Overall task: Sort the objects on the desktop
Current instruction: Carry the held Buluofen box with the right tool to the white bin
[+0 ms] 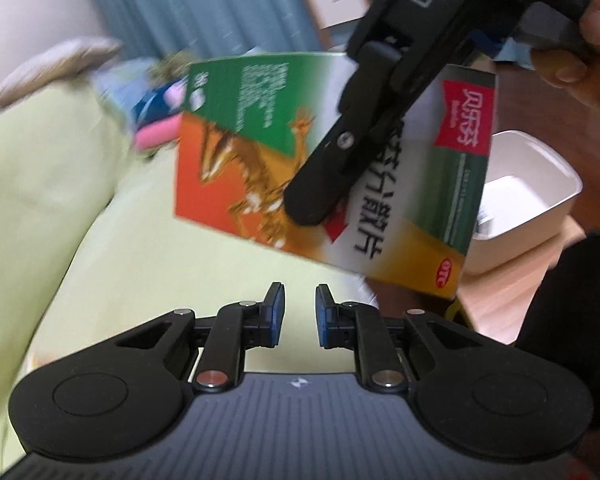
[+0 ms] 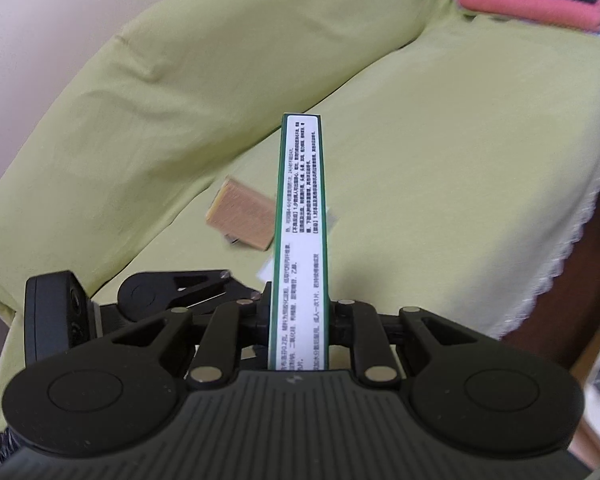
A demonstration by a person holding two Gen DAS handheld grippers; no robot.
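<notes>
A flat medicine box (image 1: 240, 128), printed green, orange and white, hangs tilted in the air in the left wrist view. My right gripper (image 1: 312, 200) comes down from the upper right and is shut on it, one black finger lying across its printed face. In the right wrist view the same box (image 2: 300, 200) shows edge-on, clamped between the fingers of my right gripper (image 2: 300, 312). Just below the box my left gripper (image 1: 300, 308) stands open, with nothing between its blue pads (image 1: 275, 312). Its housing (image 2: 56, 316) shows at the lower left of the right wrist view.
A white bin (image 1: 540, 184) sits on a wooden table (image 1: 512, 288) to the right. A yellow-green covered sofa (image 2: 420, 160) fills the background, with a small wooden block (image 2: 240, 216) on its seat and folded pink and dark cloths (image 2: 532, 8) farther back. A hand (image 1: 580, 40) holds the right gripper.
</notes>
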